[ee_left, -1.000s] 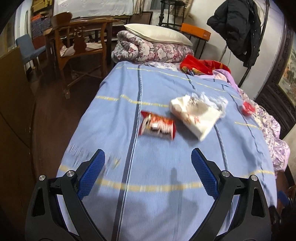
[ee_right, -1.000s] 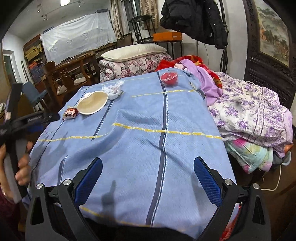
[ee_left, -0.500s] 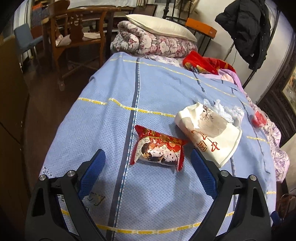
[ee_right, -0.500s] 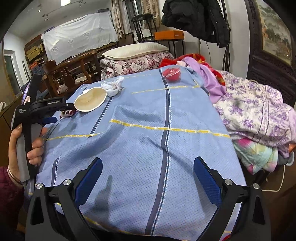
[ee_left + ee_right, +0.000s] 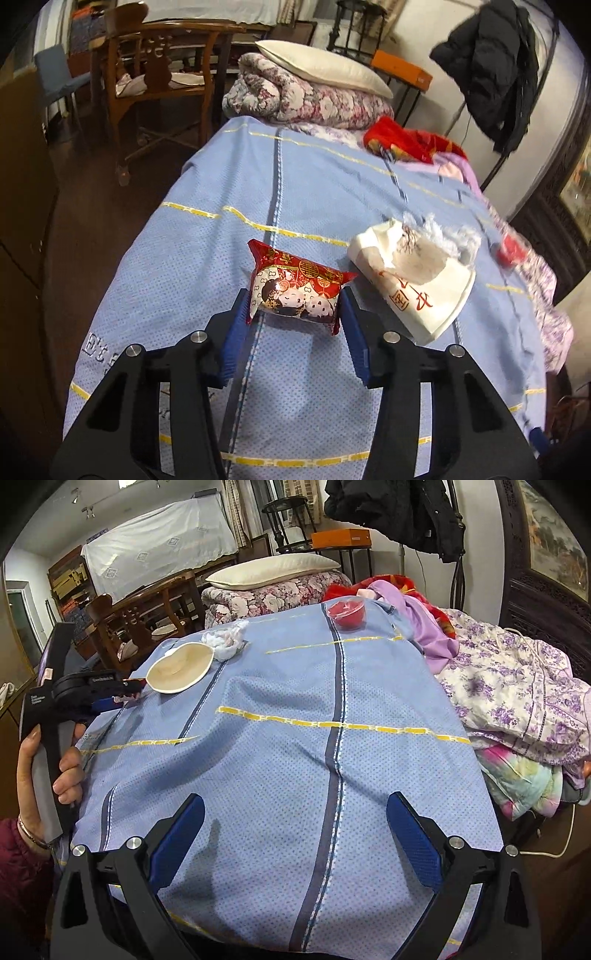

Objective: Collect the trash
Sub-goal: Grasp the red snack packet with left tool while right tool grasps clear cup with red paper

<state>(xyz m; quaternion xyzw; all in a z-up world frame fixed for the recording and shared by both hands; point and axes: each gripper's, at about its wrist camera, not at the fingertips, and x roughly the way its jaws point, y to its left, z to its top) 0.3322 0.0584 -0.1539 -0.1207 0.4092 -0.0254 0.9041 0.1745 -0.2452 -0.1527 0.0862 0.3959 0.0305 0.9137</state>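
A red snack wrapper point(image 5: 295, 286) with cartoon figures lies on the blue bedspread point(image 5: 314, 192). My left gripper point(image 5: 293, 306) is shut on the wrapper, one blue pad on each side of it. To its right lies a tipped white paper bowl point(image 5: 417, 288) with crumpled tissue point(image 5: 439, 236) at its mouth. A red plastic cup point(image 5: 347, 613) stands at the far side of the bed. My right gripper point(image 5: 295, 836) is open and empty over the near part of the bed. The right wrist view shows the left gripper point(image 5: 127, 690), the bowl point(image 5: 180, 668) and the tissue point(image 5: 225, 640).
A folded floral quilt point(image 5: 306, 96) with a pillow point(image 5: 325, 68) lies at the head of the bed. A wooden chair point(image 5: 155, 70) stands left of the bed. Piled clothes and floral bedding point(image 5: 517, 686) lie along the right side. A dark coat point(image 5: 491, 70) hangs on a stand.
My left gripper has moved forward to the red wrapper and closed on it. My right gripper has stayed open and barely moved.
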